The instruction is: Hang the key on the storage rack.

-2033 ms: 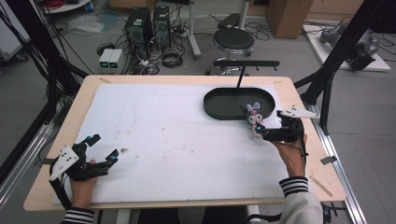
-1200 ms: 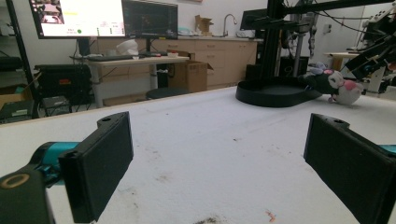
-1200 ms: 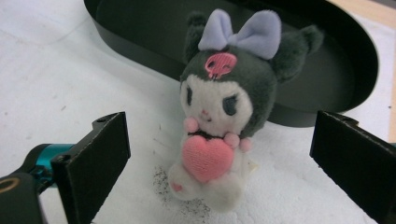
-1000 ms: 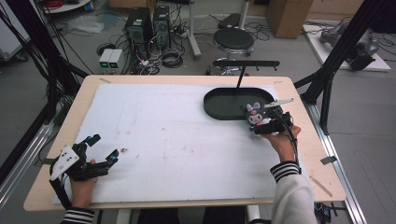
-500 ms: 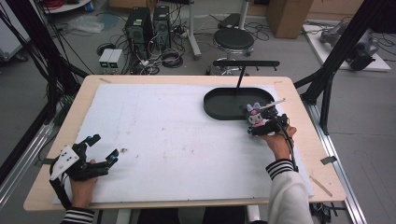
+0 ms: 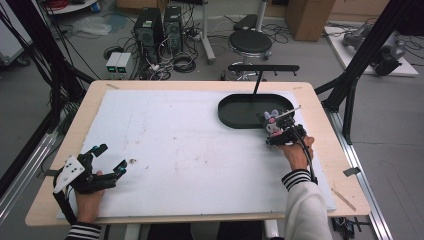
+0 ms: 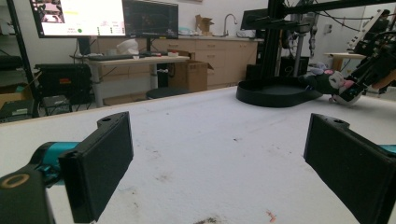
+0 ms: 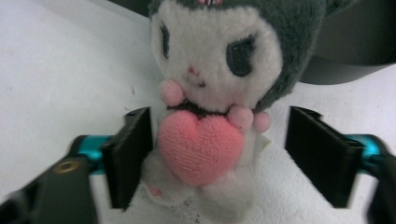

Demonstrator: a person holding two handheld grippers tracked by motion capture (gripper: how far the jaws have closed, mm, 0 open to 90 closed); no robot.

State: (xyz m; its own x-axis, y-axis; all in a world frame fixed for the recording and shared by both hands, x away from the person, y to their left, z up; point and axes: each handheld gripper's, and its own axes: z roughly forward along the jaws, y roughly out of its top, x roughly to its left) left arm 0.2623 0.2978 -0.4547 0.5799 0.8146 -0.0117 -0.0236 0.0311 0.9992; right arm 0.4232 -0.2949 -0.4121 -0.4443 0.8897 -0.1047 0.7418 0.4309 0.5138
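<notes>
A small plush toy (image 8: 210, 93) with a grey hood, white face and pink heart stands on the white mat beside the black oval tray (image 6: 235, 117). In the high view the plush toy (image 6: 272, 120) is at the tray's near right rim. My right gripper (image 8: 219, 154) is open around it: the left jaw touches its side and the right jaw stands clear of it. My left gripper (image 6: 111, 157) rests open at the mat's near left corner with nothing between its jaws. In the left gripper view, my left gripper (image 7: 219, 154) looks across the mat at the plush toy (image 7: 334, 81) and the tray (image 7: 271, 95).
The white mat (image 6: 190, 150) covers most of the wooden table. A black stand with a crossbar (image 6: 262, 67) rises behind the tray. The table's right edge (image 6: 345, 165) runs close to the right hand. A stool and computers stand on the floor beyond.
The right hand has carried the plush toy a little farther from me, up to the tray's rim. The left gripper has not moved.
</notes>
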